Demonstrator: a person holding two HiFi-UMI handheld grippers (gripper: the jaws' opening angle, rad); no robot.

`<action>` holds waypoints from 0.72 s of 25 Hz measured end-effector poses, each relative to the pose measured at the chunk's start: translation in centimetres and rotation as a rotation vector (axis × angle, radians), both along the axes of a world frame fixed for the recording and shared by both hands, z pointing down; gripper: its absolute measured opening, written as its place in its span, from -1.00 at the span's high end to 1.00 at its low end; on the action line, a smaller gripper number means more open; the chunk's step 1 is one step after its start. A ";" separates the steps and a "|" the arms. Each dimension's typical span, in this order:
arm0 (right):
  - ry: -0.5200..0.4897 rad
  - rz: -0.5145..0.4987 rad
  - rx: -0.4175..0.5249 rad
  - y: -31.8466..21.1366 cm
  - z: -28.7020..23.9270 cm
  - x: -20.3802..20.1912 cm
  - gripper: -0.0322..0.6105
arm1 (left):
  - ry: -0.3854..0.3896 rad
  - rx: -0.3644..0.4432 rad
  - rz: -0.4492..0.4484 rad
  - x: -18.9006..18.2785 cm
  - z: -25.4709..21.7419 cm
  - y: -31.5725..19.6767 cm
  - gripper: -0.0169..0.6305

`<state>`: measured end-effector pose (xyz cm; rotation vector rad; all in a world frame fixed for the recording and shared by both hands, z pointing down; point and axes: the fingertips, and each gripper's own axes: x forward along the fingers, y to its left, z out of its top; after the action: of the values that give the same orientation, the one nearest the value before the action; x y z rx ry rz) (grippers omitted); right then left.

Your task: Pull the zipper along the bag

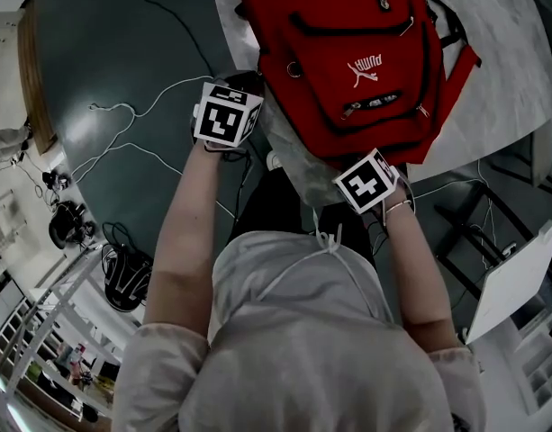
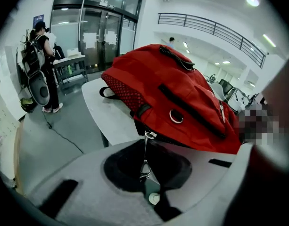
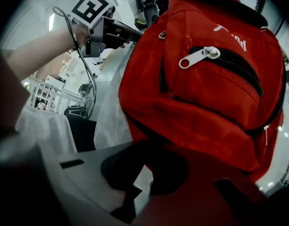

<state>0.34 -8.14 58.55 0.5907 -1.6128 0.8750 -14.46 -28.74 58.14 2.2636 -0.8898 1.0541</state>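
Left grip: I am clenching my left gripper point(image 2: 145, 172) on the thin silver metal zipper pull point(image 2: 145, 152), which is running taut from its slider on the bag's side seam down between my pads.

Reason for it: I am pinching the tab near its end, I judge, so that a pull is dragging the slider along the dark zipper line rather than lifting the bag.

Right grip: I am holding my right gripper point(image 3: 143, 173) closed, apparently on the bag's lower red hem, which is spilling over one jaw.

Reason for it: I am probably bracing the bag there so the cloth is staying stretched and not sliding with the pull.

Bag's place: the red fabric backpack point(image 1: 348, 52) is lying front-up on the pale grey round table point(image 1: 505, 79), at about 1 o'clock from me in the head view. My left gripper is working at its 8 o'clock corner and my right at its 6 o'clock edge.

Bag's look: it is looking full and rounded, showing black-lined pocket zips, a white logo, a small metal ring point(image 2: 176, 116) and a flat silver front-pocket tab point(image 3: 198, 58).
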 end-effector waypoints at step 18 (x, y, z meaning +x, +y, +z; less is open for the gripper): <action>-0.032 0.023 0.096 -0.2 0.0 0.1 0.81 | 0.029 0.148 -0.142 0.8 -2.9 6.0 0.42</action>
<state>0.45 -8.34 58.51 0.6665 -1.6873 0.8305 -13.64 -22.79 55.20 2.2891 -1.1315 0.9177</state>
